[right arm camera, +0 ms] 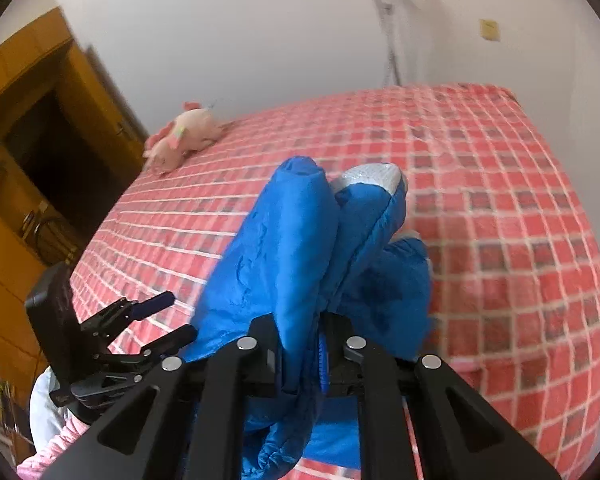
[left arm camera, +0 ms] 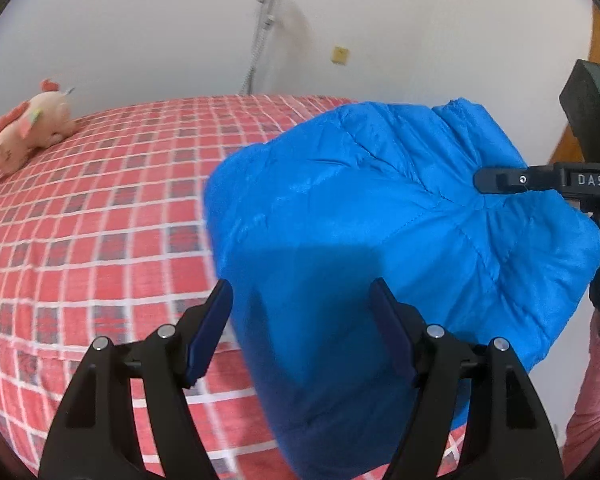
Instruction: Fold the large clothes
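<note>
The right tool [right arm camera: 300, 344] is pinched tight on a bunched edge of the blue padded jacket [right arm camera: 296, 248], with cloth squeezed between its two fingers and spilling out above and below them. From that grip the jacket hangs up and forward in thick puffy folds, a patch of silvery lining [right arm camera: 370, 176] showing at the far end. The left tool [left arm camera: 300, 320] has its fingers spread wide; in its own view the jacket's lower edge sits between them, but the fingers are not pressed on it, and from the right wrist view the same tool [right arm camera: 172, 316] appears open just beside the cloth.

The jacket [left arm camera: 380, 220] is held off the bed [left arm camera: 100, 220], which is covered in a red checked spread, rather than lying flat on it. No neat fold is visible yet: the garment is bundled, so by my reading the task is at an early stage, with spreading out, folding the sleeves and doubling the body all left.

The right tool reaches in from the side in the left view [left arm camera: 500, 180], level and high over the bed. The left sits lower, angled up toward the hanging cloth. A pink plush toy [left arm camera: 32, 128] lies well apart near the bed's far edge.
</note>
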A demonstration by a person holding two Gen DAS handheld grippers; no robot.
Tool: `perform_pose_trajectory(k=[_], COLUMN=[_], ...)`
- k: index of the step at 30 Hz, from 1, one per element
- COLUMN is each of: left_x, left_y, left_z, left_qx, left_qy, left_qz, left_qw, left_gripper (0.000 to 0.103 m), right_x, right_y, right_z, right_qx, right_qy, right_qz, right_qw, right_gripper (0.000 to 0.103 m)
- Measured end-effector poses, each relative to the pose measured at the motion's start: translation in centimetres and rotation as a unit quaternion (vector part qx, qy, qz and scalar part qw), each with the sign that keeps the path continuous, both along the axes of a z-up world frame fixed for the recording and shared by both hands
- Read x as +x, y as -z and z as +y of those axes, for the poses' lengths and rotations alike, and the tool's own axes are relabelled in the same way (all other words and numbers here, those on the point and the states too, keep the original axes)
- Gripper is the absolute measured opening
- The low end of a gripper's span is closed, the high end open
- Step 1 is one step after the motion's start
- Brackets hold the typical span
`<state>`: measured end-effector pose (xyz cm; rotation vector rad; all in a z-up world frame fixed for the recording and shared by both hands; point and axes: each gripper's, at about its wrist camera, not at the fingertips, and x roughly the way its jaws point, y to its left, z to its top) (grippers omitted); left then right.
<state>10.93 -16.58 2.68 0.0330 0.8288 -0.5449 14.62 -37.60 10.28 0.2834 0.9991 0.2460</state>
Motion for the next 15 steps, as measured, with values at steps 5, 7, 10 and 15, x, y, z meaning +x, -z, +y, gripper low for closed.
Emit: perform_pose_trajectory(k=[5, 7, 10, 15], left_x=[-0.1, -0.1, -0.8, -1.1], left_y=[2.6, 3.4, 4.1, 4.5], left_z=[-2.3, -2.5, -2.8, -2.8], left_qx=[0.015, 0.015, 0.029, 0.032], left_qy=[0.023, 0.024, 0.027, 0.022], left_qz=[0.024, 0.026, 0.009, 0.005], left_qw=[0.9993, 0.9993, 0.9992, 0.9992], left_gripper=[0.072, 0.073, 0.073, 0.073], right_x=[-1.3, -1.8, -2.7, -3.4], right_y=[5.9, 7.9, 10.4, 11.4], right_z=[-3.2, -3.7, -3.8, -4.2], right_qx=[0.009, 0.018, 0.025, 0.047], right_qy=[0.019, 0.022, 0.026, 0.039], right_qz=[0.046, 0.052, 0.041, 0.021], right_qw=[0.999, 0.998, 0.999, 0.998], right_gripper=[0.015, 0.018, 0.021, 0.025])
